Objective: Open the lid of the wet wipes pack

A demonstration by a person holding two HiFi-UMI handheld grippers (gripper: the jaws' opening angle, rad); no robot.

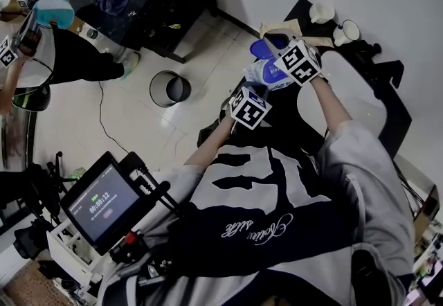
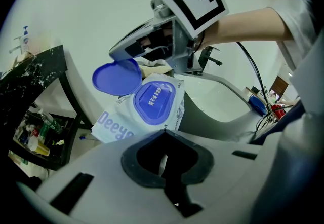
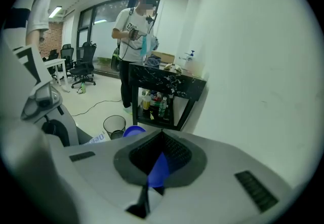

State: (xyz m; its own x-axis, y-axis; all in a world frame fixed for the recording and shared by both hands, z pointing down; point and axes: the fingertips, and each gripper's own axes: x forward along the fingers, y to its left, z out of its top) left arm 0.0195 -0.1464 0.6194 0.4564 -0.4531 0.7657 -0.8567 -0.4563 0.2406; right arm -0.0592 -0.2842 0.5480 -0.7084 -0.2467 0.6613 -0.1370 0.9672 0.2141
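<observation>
My left hand-held gripper (image 2: 163, 158) has its jaws nearly together. A thin white sliver shows in the gap between them, which I take to be the near edge of the wet wipes pack (image 2: 121, 119), so I judge it pinched there. The pack runs up and away from those jaws toward the middle of the left gripper view. Its printed face is turned toward me, and the blue oval of the opening sits just above the jaws.

My right hand-held gripper (image 3: 159, 167) is closed on a blue sliver, which is the lid (image 2: 116, 77). In the left gripper view that gripper comes down from the upper centre and holds the lid's top edge. The lid stands swung off the opening, up and to the left of it, and seems to hinge at the oval's upper-left rim.

The right gripper is plainly the nearer one to the lid, and the left only anchors the pack. I judge the lid already open, or very nearly. Any further swing would go leftward and back, away from the oval.

In the head view the pack is held in the air between the two grippers, in the upper middle of the frame, just left of the black bench (image 1: 391, 73).
</observation>
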